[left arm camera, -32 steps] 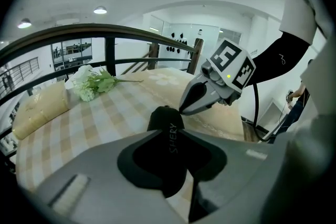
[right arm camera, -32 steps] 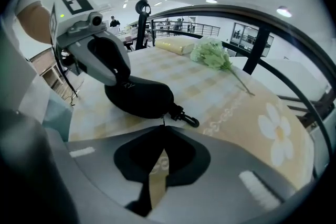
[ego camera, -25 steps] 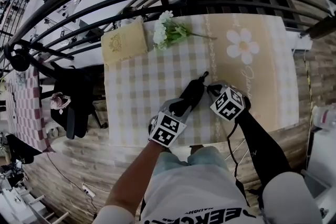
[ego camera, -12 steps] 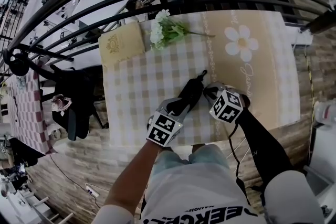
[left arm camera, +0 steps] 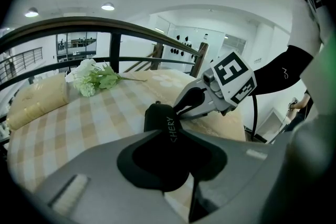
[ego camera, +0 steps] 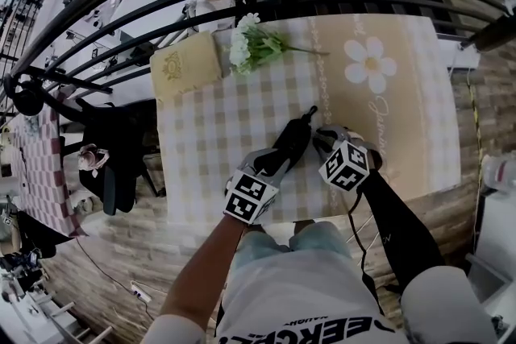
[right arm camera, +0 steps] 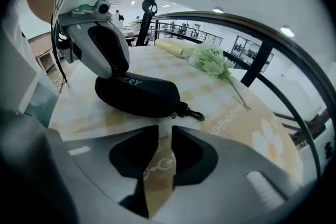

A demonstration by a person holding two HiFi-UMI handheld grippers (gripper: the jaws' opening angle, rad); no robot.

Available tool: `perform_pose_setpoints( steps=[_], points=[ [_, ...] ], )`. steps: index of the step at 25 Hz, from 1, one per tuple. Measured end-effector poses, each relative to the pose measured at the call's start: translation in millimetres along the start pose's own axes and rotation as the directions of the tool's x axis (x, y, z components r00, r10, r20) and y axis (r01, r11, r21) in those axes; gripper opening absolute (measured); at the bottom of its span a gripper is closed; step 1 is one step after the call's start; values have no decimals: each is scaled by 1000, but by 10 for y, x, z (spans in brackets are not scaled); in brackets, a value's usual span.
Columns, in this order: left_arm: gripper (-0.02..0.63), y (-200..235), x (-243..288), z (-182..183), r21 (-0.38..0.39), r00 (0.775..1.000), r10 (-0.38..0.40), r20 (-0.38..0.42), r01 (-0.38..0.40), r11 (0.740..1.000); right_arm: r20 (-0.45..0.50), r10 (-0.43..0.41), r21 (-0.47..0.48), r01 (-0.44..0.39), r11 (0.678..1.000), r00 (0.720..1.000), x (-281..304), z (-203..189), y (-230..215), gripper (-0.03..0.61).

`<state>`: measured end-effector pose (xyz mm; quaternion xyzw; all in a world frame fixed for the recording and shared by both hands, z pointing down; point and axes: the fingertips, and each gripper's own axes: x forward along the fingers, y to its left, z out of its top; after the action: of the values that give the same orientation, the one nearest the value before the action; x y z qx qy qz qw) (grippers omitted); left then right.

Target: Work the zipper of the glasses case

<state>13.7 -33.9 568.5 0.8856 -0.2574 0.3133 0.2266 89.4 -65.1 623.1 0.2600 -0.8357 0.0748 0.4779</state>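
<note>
Right gripper view: right gripper [right arm camera: 164, 136], jaws just opening, nothing between them, just right of the black glasses case [right arm camera: 137, 94] on the checked tablecloth [right arm camera: 157, 68]. Left gripper [left arm camera: 170, 138] pinches the case's near end. Risk: reclosing beside the small zipper pull misses it.

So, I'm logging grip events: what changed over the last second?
The right tongs have just opened; nothing sits between them, the glasses case lying just ahead. The left tongs stay shut on the case. Case and flowers kept their places.
</note>
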Motion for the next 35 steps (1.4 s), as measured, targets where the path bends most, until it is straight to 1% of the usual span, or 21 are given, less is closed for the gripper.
perform_pose_setpoints(
  steps=[2, 3, 4, 6, 8, 9, 11, 13, 18, 22, 24, 25, 26, 29, 35],
  points=[
    [94, -1, 0, -6, -7, 1000, -1, 3, 1, 1000, 6, 3, -14, -2, 1000, 1000, 17, 34, -66, 151],
    [94, -1, -1, -7, -10, 1000, -1, 5, 1, 1000, 10, 14, -29, -13, 999, 1000, 28, 60, -82, 170],
    [94, -2, -4, -6, -14, 1000, -1, 6, 1, 1000, 14, 25, -55, -24, 998, 1000, 41, 88, -88, 175],
    [94, -7, -9, 2, -22, 1000, -2, 8, 2, 1000, 14, 43, -147, -41, 988, 999, 72, 124, -84, 175],
    [94, -8, -6, 5, -25, 1000, -4, 10, 4, 1000, 13, 70, -248, -65, 967, 997, 107, 138, -62, 169],
    [94, 0, -4, 4, -25, 1000, -3, 12, 3, 1000, 15, 94, -279, -86, 956, 995, 122, 144, -46, 157],
    [94, 17, -4, 3, -30, 1000, 1, 17, -1, 1000, 24, 148, -303, -134, 944, 989, 136, 148, -9, 129],
    [92, 14, -5, 1, -34, 1000, 3, 20, -2, 999, 27, 170, -307, -153, 939, 985, 123, 136, 17, 57],
    [92, 21, -16, 6, -48, 1000, -5, 18, 6, 999, 27, 180, -288, -165, 943, 983, 80, 136, 33, 51],
    [92, 21, -8, 2, -42, 1000, -6, 17, 6, 999, 10, 204, -326, -190, 926, 979, 52, 107, 138, 49],
    [92, 23, -11, 1, -43, 1000, -6, 18, 7, 999, 6, 202, -331, -189, 925, 979, 42, 101, 187, 49],
    [92, 24, -12, 1, -43, 1000, -7, 17, 8, 999, 8, 198, -325, -184, 927, 980, 39, 100, 201, 49],
    [92, 25, -13, 3, -44, 1000, -9, 16, 10, 999, 12, 192, -314, -179, 932, 981, 37, 99, 208, 31],
    [92, 22, -14, 9, -45, 1000, -14, 13, 15, 999, 27, 184, -259, -171, 951, 982, 35, 100, 206, 31],
    [92, 28, -25, 8, -51, 1000, -12, 17, 13, 999, 57, 159, -160, -148, 976, 986, 25, 112, 204, 31]
  ],
)
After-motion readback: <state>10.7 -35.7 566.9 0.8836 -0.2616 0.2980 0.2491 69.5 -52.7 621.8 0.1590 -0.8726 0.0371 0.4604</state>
